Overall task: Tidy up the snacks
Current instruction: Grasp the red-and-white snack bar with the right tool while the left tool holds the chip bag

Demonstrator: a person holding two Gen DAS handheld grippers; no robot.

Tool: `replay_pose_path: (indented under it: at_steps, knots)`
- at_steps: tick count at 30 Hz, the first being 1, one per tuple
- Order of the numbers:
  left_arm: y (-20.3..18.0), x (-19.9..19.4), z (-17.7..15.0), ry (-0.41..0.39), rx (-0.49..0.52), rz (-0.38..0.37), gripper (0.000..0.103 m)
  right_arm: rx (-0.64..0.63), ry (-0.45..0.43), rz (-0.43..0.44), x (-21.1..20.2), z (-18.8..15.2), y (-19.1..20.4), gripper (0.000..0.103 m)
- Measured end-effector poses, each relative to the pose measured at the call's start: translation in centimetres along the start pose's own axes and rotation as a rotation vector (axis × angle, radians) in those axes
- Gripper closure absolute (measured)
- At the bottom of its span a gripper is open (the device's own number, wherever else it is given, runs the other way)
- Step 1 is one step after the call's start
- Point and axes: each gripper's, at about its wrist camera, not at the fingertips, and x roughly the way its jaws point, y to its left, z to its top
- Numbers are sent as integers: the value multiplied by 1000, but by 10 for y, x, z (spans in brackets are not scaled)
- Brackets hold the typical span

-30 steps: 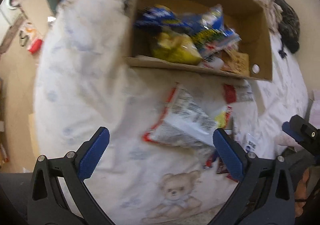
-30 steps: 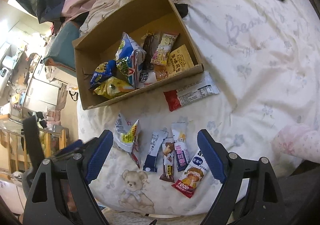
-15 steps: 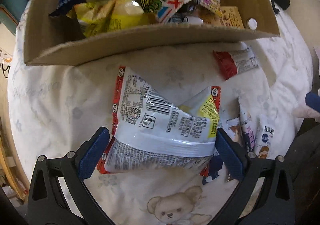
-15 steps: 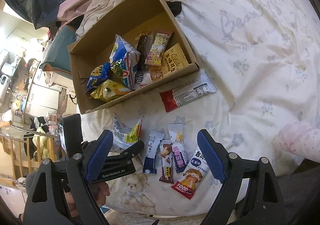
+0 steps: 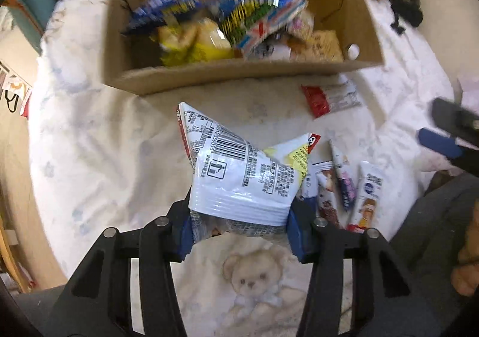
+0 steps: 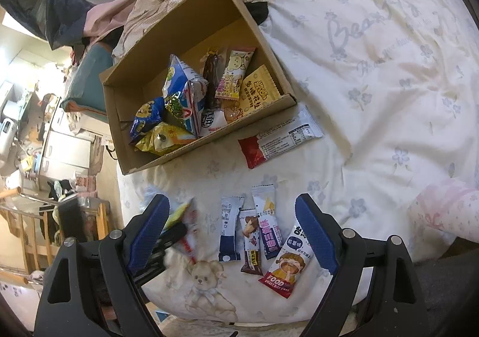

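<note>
the white crinkled plastic snack bag with a barcode and red-and-yellow edges [image 5: 242, 175] sits in the lower middle of the left wrist view, pinched at its bottom edge between the blue pads of the left gripper [image 5: 239, 232]. above it, in the upper part of the frame, the open brown cardboard box [image 5: 248, 76] lies on the white floral bedsheet [image 5: 89, 142]. in the right wrist view the box holds a blue-and-green puffed chip bag [image 6: 182, 100], a small blue bag [image 6: 146, 118], a yellow bag [image 6: 164, 139], a dark slim bar [image 6: 211, 79], a pink-and-cream packet [image 6: 236, 73], a yellow square packet [image 6: 260, 93] and a white packet [image 6: 214, 121], all crowded toward its near wall. just outside that wall lies a red-and-grey wrapper [image 6: 278, 139]. lower in the frame, four small packets [image 6: 260, 235] lie side by side on the sheet, above and right of a printed teddy bear [image 6: 206, 286]. the right gripper [image 6: 236, 235] hovers over them with its blue pads spread wide, holding nothing.
</note>
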Motion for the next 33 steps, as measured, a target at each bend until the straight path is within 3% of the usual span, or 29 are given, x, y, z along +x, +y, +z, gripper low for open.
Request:
replay_pose_path:
  at_steps: [6,10,13,18,24,28,33]
  knots:
    - [25,-51,-6,-75,-79,41,57,35,10,-59,6,3,-9,14]
    - [35,-58,-8,-94,-126,7,57,52,78,-139,29,7,-16,14]
    - [38,-61,-8,-118,-130,12,57,77,98,-149,44,13,-18,14]
    - [38,-55,-1,-114,-154,-7,57,124,68,-170,71,28,-17,14]
    - [39,-51,3,-112,-168,-13,57,129,21,-296,110,46,-21,14]
    - [40,-48,6,-99,-177,-21,57,86,-41,-329,119,49,-18,11]
    - [34,-46,9,-87,-182,-44,57,9,-15,-380,120,48,-16,9]
